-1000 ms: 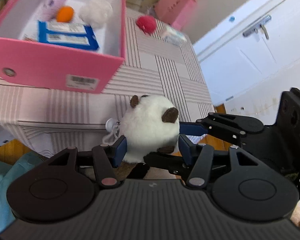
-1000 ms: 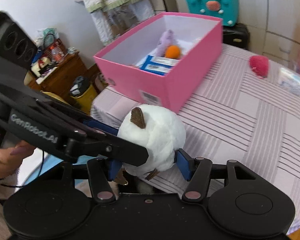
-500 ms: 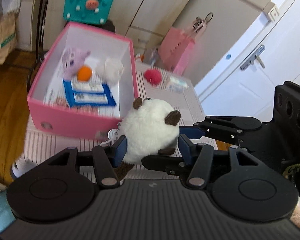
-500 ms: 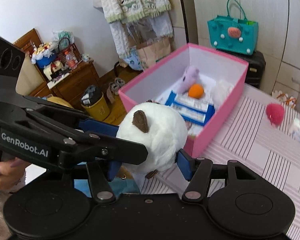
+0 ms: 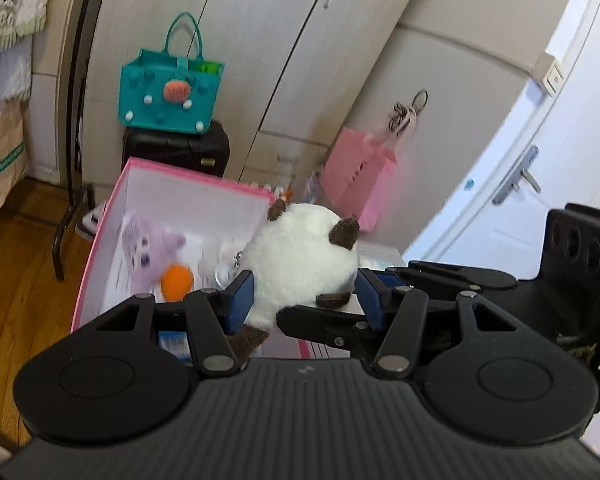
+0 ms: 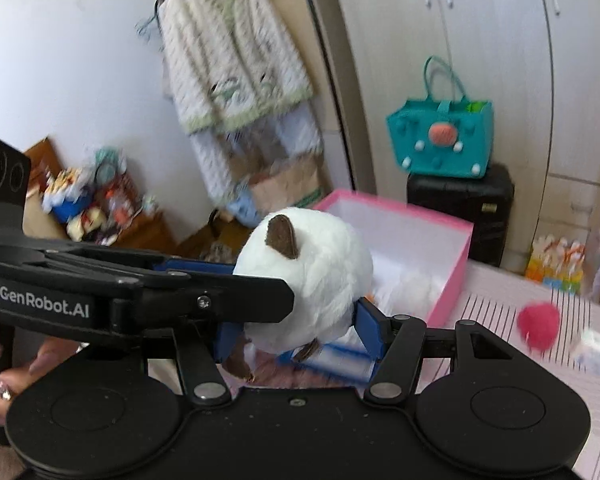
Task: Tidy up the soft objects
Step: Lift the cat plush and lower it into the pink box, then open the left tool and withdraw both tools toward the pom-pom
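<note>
Both grippers clamp one white plush toy (image 5: pixel 300 256) above the pink box (image 5: pixel 100 240).

The left gripper (image 5: pixel 304 294) and right gripper (image 6: pixel 296 330) each press blue pads into the toy's sides, crossing each other. Ahead and below, the box holds a purple plush (image 5: pixel 148 248) and an orange ball (image 5: pixel 176 286); a red pom-pom (image 6: pixel 538 322) lies on the striped table (image 6: pixel 500 320), right of the right gripper.

White lettering "GenRobot.AI" stands on the black side of the left hand-held gripper (image 6: pixel 256 312), at the near left in the right wrist view. Nothing else is legible.
</note>
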